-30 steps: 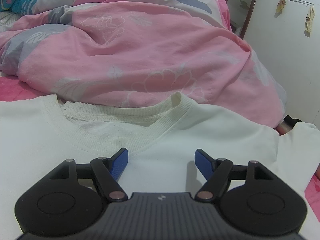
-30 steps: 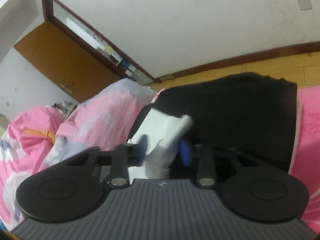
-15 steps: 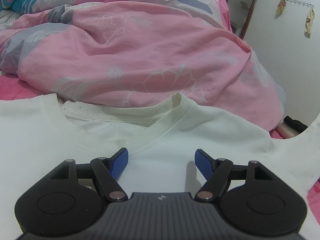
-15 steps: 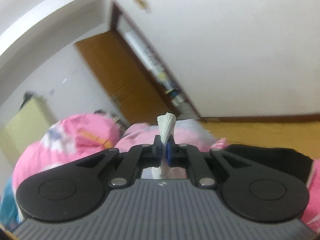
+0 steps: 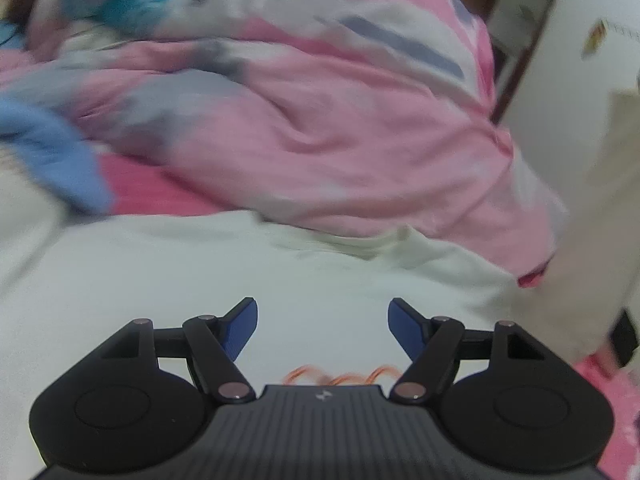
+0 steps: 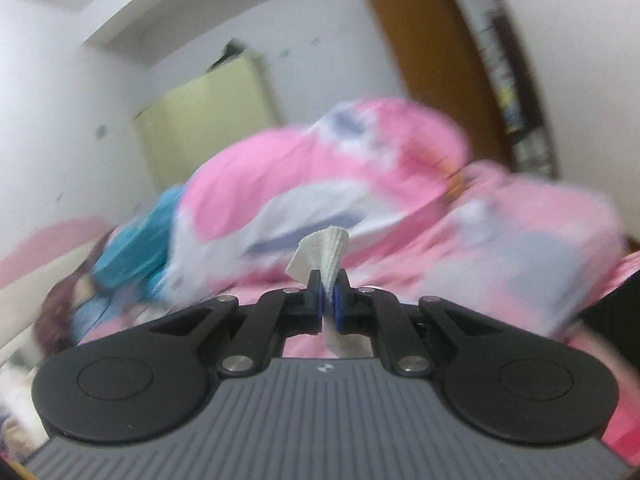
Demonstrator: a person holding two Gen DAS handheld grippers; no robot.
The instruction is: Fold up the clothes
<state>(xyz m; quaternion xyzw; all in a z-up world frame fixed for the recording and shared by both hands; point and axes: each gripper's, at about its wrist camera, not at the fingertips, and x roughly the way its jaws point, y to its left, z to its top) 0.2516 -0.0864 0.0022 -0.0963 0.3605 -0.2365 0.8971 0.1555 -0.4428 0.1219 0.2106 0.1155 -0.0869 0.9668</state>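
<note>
A white sweatshirt (image 5: 240, 276) lies spread on the bed in the left wrist view, blurred by motion, its ribbed collar (image 5: 372, 246) towards the quilt. My left gripper (image 5: 323, 320) hovers open just above the shirt's chest, nothing between its blue pads. At the right edge a lifted part of the white garment (image 5: 592, 240) hangs in the air. In the right wrist view my right gripper (image 6: 330, 300) is shut on a ribbed white cuff of the sweatshirt (image 6: 326, 252), which sticks up between the fingers, raised high over the bed.
A big pink, white and grey quilt (image 5: 340, 120) is heaped behind the shirt, with a blue cloth (image 5: 60, 160) at the left. A black garment (image 6: 616, 320) lies at the right. A wooden door (image 6: 432, 60) and a pale green cabinet (image 6: 208, 128) stand behind the bed.
My right gripper has swung left with the cuff, from facing the door to facing the quilt and cabinet. The left gripper has shifted and tilted over the shirt, still open.
</note>
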